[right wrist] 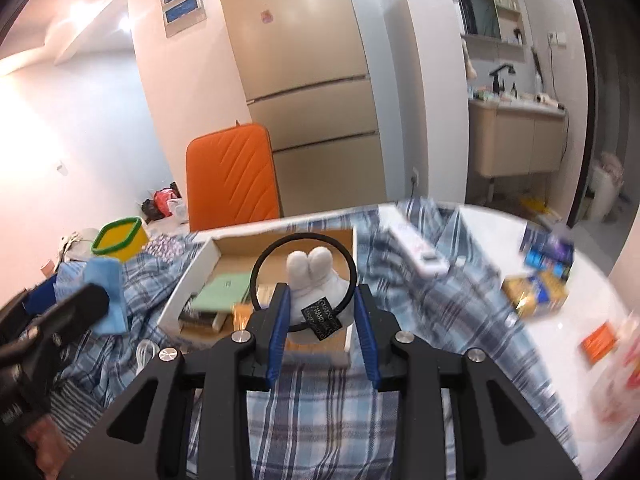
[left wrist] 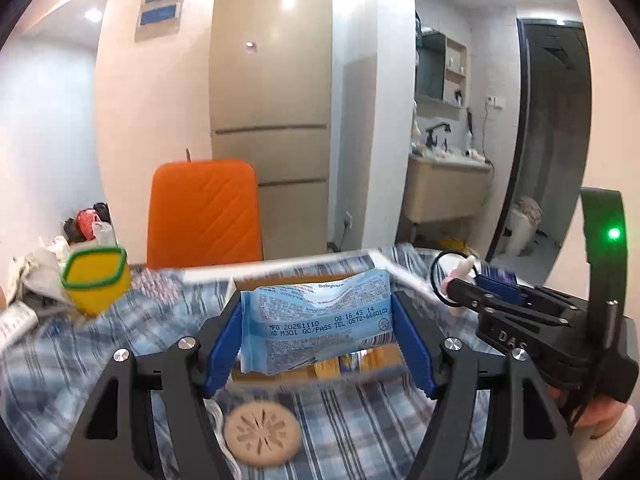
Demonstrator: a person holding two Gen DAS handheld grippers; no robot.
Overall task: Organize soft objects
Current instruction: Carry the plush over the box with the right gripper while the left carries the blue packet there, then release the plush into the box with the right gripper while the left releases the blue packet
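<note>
Checked cloth (left wrist: 100, 360) covers the table: from the left wrist, the left gripper (left wrist: 318, 334) clamps a blue wipes pack (left wrist: 316, 320) above the cardboard box (left wrist: 360, 270); from the right, the right gripper (right wrist: 323, 324) pinches a white plush toy (right wrist: 316, 280) on a black ring, seemingly not boxed yet.

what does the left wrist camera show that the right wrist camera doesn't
Only the left wrist view shows the print on the blue wipes pack in the left tongs, and a round tan disc. Only the right shows the white remote and the white plush toy in the right tongs. Both show the cardboard box, yellow cup and orange chair.
</note>
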